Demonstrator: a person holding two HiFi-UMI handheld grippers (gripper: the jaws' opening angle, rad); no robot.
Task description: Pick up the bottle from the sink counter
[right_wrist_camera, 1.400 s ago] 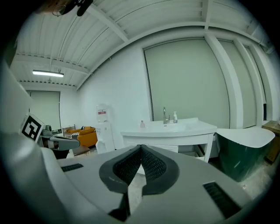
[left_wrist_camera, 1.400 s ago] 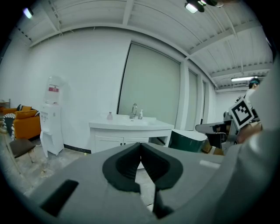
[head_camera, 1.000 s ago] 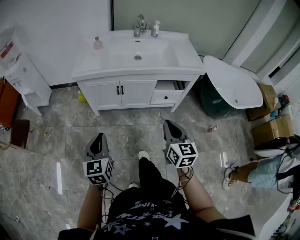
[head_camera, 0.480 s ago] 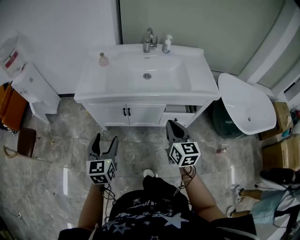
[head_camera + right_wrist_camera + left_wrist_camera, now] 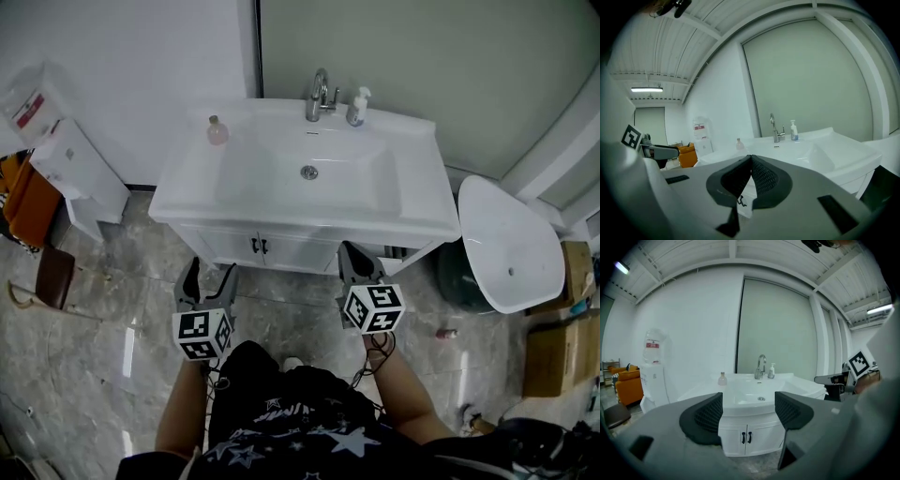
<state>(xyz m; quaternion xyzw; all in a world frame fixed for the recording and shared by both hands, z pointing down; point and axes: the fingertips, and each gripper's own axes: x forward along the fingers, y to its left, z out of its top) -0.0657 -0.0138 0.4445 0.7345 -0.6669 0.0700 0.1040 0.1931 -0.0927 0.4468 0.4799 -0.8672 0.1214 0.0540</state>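
Head view: my left gripper (image 5: 210, 274) has its jaws wide apart (they have just been opening) with nothing between them, and my right gripper (image 5: 350, 251) has its jaws pressed together, empty. The little pink bottle (image 5: 217, 130) stands on the back left corner of the sink counter (image 5: 412, 202), well apart from both grippers.

Sink counter (image 5: 412, 202) has 1 pink bottle (image 5: 217, 130), 1 pump bottle (image 5: 356, 106) (2 btls total), 1 faucet (image 5: 320, 94), 1 drain (image 5: 308, 172).

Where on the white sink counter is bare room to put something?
Bare: the right rim of the white sink counter beside the basin, and its left rim in front of the small pink bottle. Crowded: around chrome faucet and white pump bottle.
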